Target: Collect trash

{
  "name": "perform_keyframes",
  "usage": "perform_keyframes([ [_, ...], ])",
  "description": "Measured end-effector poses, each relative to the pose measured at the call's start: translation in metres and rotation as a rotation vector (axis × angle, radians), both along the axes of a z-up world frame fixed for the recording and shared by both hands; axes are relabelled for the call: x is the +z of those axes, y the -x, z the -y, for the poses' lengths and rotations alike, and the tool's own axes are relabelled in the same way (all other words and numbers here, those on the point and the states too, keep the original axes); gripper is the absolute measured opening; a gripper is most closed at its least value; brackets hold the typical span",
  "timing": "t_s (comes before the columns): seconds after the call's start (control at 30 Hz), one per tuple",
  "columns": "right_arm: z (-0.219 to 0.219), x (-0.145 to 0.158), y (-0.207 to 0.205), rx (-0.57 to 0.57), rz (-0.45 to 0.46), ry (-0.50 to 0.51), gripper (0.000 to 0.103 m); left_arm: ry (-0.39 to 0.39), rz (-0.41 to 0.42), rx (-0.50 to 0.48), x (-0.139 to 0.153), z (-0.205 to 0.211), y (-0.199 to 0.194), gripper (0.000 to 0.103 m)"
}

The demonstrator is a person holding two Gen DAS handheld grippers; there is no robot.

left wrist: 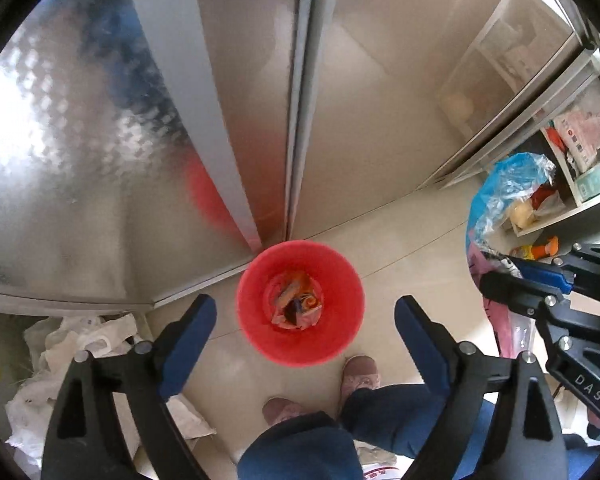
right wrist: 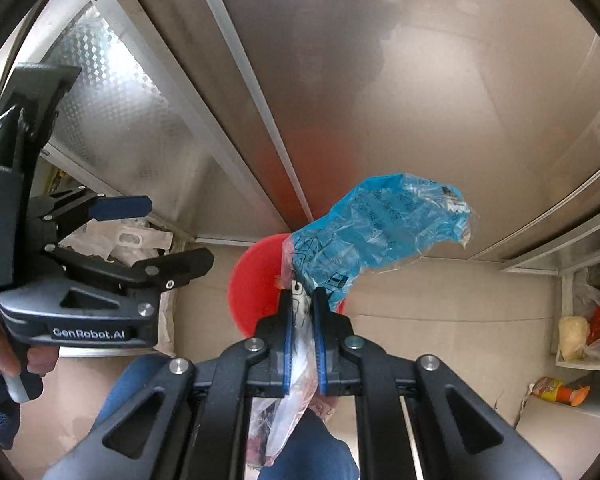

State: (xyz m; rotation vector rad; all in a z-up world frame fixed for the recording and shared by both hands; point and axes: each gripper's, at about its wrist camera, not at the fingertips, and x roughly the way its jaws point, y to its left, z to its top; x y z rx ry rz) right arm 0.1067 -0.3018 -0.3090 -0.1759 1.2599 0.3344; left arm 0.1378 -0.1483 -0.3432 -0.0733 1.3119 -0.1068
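Observation:
A red bin [left wrist: 340, 280] stands on the floor against the steel cabinet, with several crumpled wrappers [left wrist: 296, 304] at its bottom. My left gripper [left wrist: 306, 304] hangs straight above it, open, with nothing between its blue pads. In the right wrist view the left gripper [right wrist: 180, 232] shows at the left, jaws apart. My right gripper [right wrist: 303, 296] is shut on a crinkled blue and clear plastic bag [right wrist: 380, 224], which sticks out past the fingertips and hides part of the red bin [right wrist: 252, 280]. The left wrist view shows the same bag [left wrist: 504, 196] at the right, beside the bin.
Steel cabinet doors [left wrist: 260, 100] rise behind the bin. White plastic bags [left wrist: 72, 344] lie on the floor at the left. An open shelf [left wrist: 580, 148] with packets is at the right, an orange packet [right wrist: 560, 390] below it. A person's slippered feet [left wrist: 360, 372] stand just before the bin.

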Motion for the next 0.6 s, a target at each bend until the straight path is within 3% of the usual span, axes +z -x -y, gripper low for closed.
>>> perform_keyframes([
  [0.17,-0.006,0.003,0.003,0.035,-0.015,-0.007,0.008,-0.023,0.000,0.031,0.008,-0.009,0.007,0.095],
  [0.27,-0.001,0.001,-0.001,0.056,-0.009,-0.013,0.008,-0.039,0.004,0.049,0.010,-0.018,0.016,0.103],
  [0.6,-0.012,-0.021,0.000,0.142,-0.054,-0.018,0.009,-0.061,-0.005,0.148,-0.004,-0.060,0.046,0.103],
])
